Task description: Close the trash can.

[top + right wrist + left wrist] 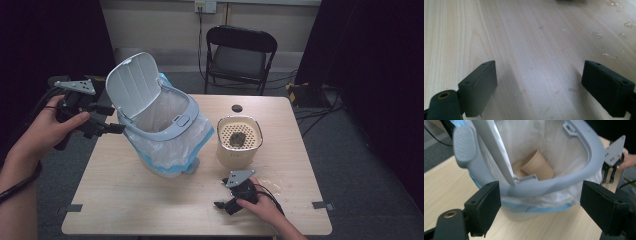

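left gripper gapes at the tilted bin's rim (paper cups inside); right gripper rests spread on the table.

My left gripper was raised in the left hand, jaws wide and empty, my right gripper lay low under the right hand, jaws spread.

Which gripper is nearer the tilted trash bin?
Left. The left gripper sits right beside the trash bin; the right gripper rests on the table, farther off.
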`<state>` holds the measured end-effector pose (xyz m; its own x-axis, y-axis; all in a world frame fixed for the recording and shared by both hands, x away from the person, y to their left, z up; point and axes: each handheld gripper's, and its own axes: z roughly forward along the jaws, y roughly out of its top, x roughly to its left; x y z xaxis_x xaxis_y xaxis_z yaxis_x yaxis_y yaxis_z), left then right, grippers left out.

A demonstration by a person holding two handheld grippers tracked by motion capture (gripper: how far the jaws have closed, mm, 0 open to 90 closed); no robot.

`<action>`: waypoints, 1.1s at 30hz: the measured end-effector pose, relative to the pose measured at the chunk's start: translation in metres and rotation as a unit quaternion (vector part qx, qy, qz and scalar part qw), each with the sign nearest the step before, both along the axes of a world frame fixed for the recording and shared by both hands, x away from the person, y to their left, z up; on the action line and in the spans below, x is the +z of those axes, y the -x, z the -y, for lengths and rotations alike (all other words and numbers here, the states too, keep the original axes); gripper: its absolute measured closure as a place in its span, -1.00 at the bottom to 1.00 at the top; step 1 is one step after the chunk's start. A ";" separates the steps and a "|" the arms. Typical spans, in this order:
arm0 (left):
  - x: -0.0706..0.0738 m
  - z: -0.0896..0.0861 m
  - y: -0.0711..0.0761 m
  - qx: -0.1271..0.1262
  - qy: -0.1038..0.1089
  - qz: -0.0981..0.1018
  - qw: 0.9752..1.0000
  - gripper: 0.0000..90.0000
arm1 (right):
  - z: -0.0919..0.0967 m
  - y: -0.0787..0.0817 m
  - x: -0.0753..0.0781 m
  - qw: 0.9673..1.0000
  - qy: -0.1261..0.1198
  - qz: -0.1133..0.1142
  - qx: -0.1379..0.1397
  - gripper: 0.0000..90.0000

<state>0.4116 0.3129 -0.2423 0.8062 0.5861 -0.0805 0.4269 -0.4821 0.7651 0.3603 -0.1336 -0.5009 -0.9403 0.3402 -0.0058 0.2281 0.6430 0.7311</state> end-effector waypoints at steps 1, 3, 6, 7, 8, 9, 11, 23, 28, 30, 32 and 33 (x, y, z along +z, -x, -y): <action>0.002 0.001 0.000 -0.002 0.001 0.005 1.000 -0.63 | 0.000 0.000 0.000 1.000 0.000 0.000 0.000 -0.73; 0.006 0.005 -0.001 -0.003 -0.002 0.011 1.000 -0.64 | 0.000 0.000 0.000 1.000 0.000 -0.001 0.001 -0.73; 0.012 0.008 -0.002 0.002 -0.012 0.016 1.000 -0.66 | 0.000 0.000 0.000 1.000 0.000 -0.002 0.000 -0.73; 0.014 0.009 -0.002 0.004 -0.013 0.019 1.000 -0.66 | 0.000 0.000 0.000 1.000 0.000 -0.002 0.000 -0.74; 0.016 0.009 -0.002 0.006 -0.009 0.022 1.000 -0.66 | 0.000 0.000 0.000 1.000 0.000 -0.002 0.001 -0.74; 0.018 0.009 -0.002 0.009 -0.008 0.025 1.000 -0.66 | 0.000 0.000 0.000 1.000 0.000 -0.002 0.001 -0.74; 0.021 0.011 -0.002 0.005 -0.003 0.029 1.000 -0.67 | 0.000 0.000 0.000 1.000 0.000 -0.002 0.001 -0.74; 0.030 0.052 0.000 -0.062 -0.018 0.019 0.998 -0.69 | 0.000 0.000 0.000 1.000 0.000 -0.001 0.001 -0.74; 0.033 0.065 0.001 -0.073 -0.025 0.012 0.997 -0.65 | 0.000 0.000 0.000 1.000 0.000 -0.001 0.001 -0.74; 0.032 0.069 0.001 -0.073 -0.026 0.006 0.997 -0.59 | 0.000 0.000 0.000 1.000 0.000 -0.001 0.001 -0.74; 0.032 0.070 -0.001 -0.078 -0.032 0.003 0.996 -0.38 | 0.000 0.000 0.000 1.000 0.000 -0.001 0.001 -0.74; 0.032 0.070 -0.001 -0.078 -0.032 0.003 0.996 -0.27 | 0.000 0.000 0.000 1.000 0.000 -0.001 0.001 -0.74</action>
